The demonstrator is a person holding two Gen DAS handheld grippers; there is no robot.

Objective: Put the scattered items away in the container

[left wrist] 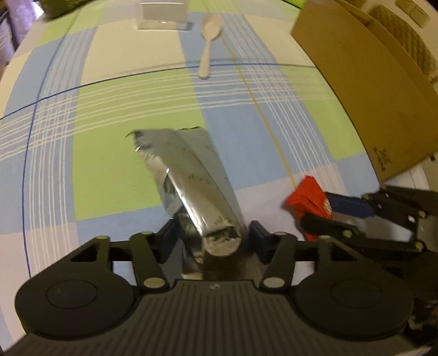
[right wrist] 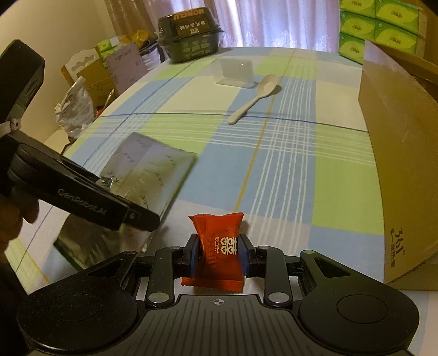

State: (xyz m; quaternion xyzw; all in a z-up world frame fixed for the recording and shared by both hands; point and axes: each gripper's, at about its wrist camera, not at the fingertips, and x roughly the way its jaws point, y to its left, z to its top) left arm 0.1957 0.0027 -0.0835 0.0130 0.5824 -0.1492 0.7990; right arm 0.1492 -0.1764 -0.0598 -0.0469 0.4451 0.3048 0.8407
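A silver foil packet (left wrist: 189, 180) sticks out forward from my left gripper (left wrist: 212, 239), which is shut on its near end; the packet is lifted and tilted over the checked tablecloth. From the right wrist view the same foil packet (right wrist: 147, 169) shows at the left with the left gripper (right wrist: 131, 216) clamped on it. My right gripper (right wrist: 219, 253) is shut on a red candy packet (right wrist: 217, 241) held upright between its blue pads. The red candy packet (left wrist: 306, 200) and right gripper (left wrist: 328, 212) also appear at the lower right of the left wrist view. A brown cardboard box (right wrist: 402, 153) stands at the right.
A white plastic spoon (right wrist: 253, 98) lies mid-table, with a clear plastic lid (right wrist: 235, 71) behind it. A dark food container (right wrist: 190, 34) sits at the far edge. Green tissue packs (right wrist: 380, 24) are stacked behind the box. Bags and boxes (right wrist: 82, 90) crowd the left beyond the table.
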